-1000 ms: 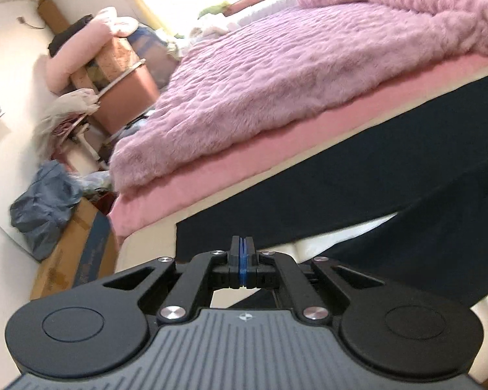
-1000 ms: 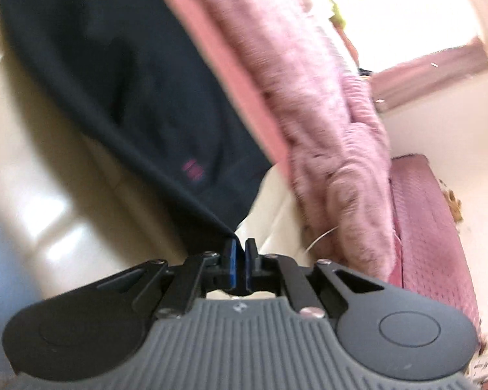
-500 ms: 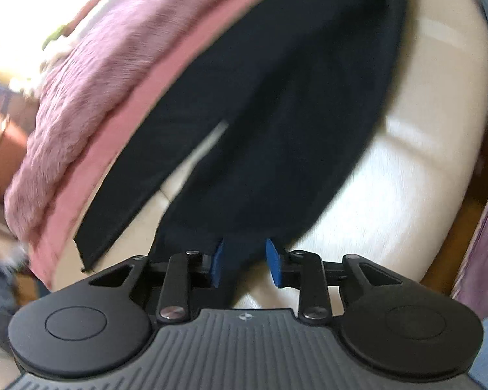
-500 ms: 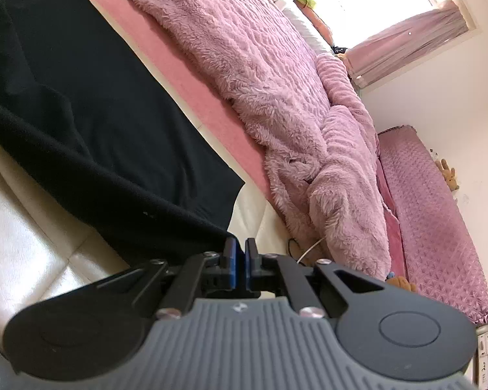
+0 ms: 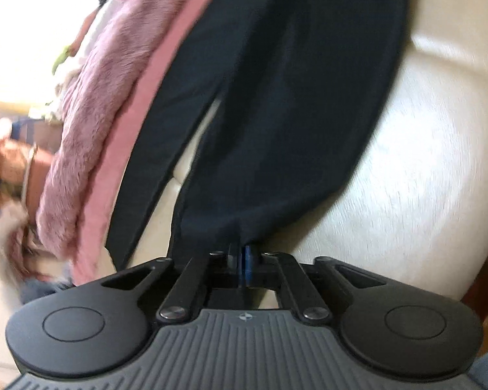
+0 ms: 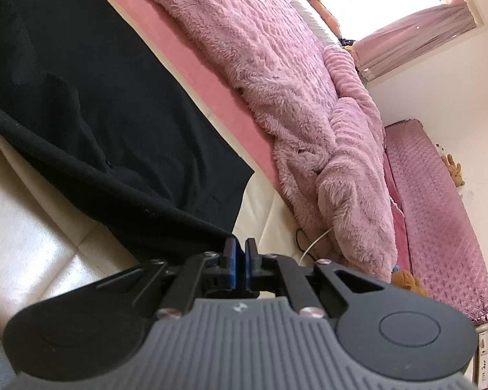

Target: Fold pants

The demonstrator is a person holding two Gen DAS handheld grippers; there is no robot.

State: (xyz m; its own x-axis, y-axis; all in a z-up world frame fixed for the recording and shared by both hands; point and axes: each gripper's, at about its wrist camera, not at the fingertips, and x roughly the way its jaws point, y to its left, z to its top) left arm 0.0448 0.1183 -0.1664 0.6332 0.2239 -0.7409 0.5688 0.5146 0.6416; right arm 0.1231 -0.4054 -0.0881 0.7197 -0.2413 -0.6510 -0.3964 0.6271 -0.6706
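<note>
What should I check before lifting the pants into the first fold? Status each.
1. Left hand-held gripper shut on the black pants, at a leg end: ok.
2. Right hand-held gripper shut on the pants' edge: ok.
3. Both legs aligned: not ok, a gap of cream surface shows between them.
4. Fabric flat: not ok, a ridge runs toward the right grip.
5. Pink fluffy blanket off the pants: ok.
6. Whether either grip has every layer: cannot tell.

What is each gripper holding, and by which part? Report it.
Both hold the black pants. The left gripper is shut on a leg's hem end; the right gripper is shut on a fabric edge at the other end.
</note>
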